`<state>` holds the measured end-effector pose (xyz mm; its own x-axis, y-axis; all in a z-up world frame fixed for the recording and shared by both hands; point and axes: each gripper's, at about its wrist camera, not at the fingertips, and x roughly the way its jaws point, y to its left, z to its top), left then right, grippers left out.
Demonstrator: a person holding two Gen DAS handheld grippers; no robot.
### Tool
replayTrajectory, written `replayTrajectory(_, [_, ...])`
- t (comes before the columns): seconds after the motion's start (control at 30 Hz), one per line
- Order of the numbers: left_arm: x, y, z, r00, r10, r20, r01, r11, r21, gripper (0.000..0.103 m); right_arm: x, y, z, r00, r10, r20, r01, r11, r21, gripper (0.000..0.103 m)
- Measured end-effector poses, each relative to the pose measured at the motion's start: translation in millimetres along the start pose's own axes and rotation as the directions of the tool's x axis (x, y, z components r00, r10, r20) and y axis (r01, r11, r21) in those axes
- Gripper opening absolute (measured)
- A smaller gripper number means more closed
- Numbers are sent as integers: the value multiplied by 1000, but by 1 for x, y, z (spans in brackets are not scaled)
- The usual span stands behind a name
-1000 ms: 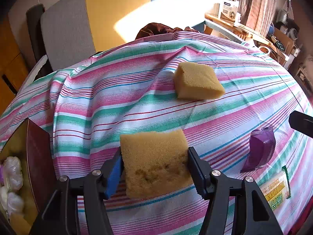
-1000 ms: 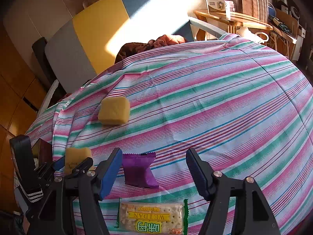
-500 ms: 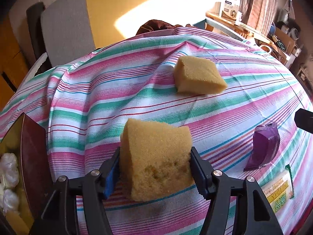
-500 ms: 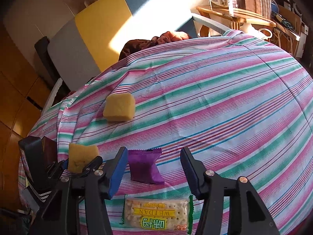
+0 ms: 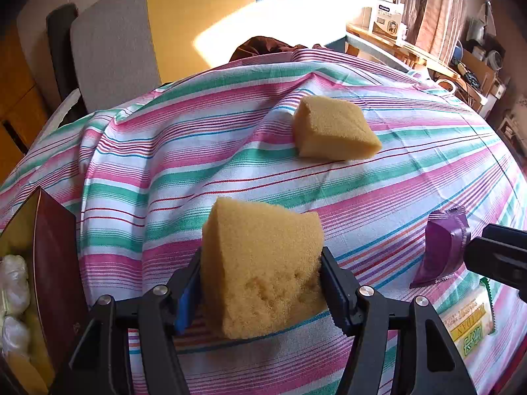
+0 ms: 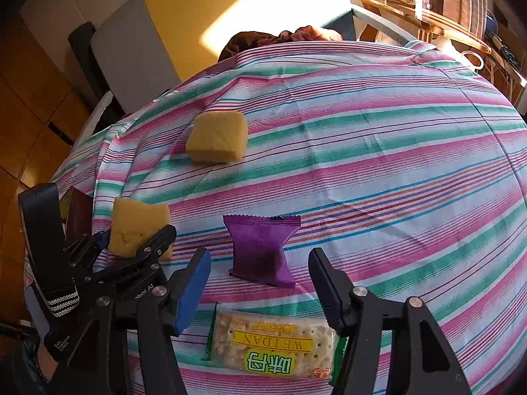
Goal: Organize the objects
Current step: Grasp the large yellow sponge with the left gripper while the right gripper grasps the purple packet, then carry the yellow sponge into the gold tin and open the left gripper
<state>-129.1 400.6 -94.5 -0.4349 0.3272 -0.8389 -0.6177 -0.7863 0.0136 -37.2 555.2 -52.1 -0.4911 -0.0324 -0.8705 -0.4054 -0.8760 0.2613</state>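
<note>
My left gripper [image 5: 260, 279] is shut on a yellow sponge [image 5: 260, 263] and holds it tilted, lifted off the striped cloth; the held sponge also shows in the right wrist view [image 6: 138, 223]. A second yellow sponge [image 5: 332, 130] lies farther back on the cloth, also in the right wrist view [image 6: 217, 141]. My right gripper [image 6: 260, 273] is open, its fingers on either side of a purple snack packet [image 6: 262, 250], just above it. A cracker pack [image 6: 273, 349] lies under the right gripper. The packet [image 5: 444, 247] and cracker pack [image 5: 467, 326] show at the right of the left wrist view.
A dark red box [image 5: 49, 263] with white wrapped items [image 5: 13, 283] stands at the table's left edge. A striped tablecloth [image 6: 378, 164] covers the table. A grey and yellow panel [image 5: 148, 33] and a cluttered shelf [image 5: 411, 42] are behind.
My left gripper has lifted and tilted the sponge off the cloth. My right gripper has moved forward and down over the purple packet, its fingers somewhat closer together.
</note>
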Motion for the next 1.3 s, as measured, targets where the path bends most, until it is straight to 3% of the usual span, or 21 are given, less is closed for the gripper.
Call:
replayTrajectory(0.2, [-1,0,-2,1000,5,13,-5,1000,-8,65,18,4,-1,999,-17,-37,17,1000,-5,64])
replayTrajectory(0.23, [-2,-1,-2,1000,9,16,-9,1000,-5,62,22,5,-1,998,-40,-38,39,999,-19,54])
replayTrajectory(0.27, [-3,-2,-2,1000,4,20,-4,1000,-1,57,26,8,-1,997,-65,-37,63,997,-41,34])
replayTrajectory(0.37, [-14,-1,-6,1000,15,24,-14,1000,-14,54,28,9,0,996,-83,-21,81,994,-68,34])
replayTrajectory(0.73, [-111,25,-34,986,25,167,-19,999,-37,54,30,9,0,997,-75,15,76,993,-87,34])
replayTrajectory(1.3, [-203,81,-89,953,156,259,-126,984,-129,55,33,15,-6,993,-101,62,108,985,-131,34])
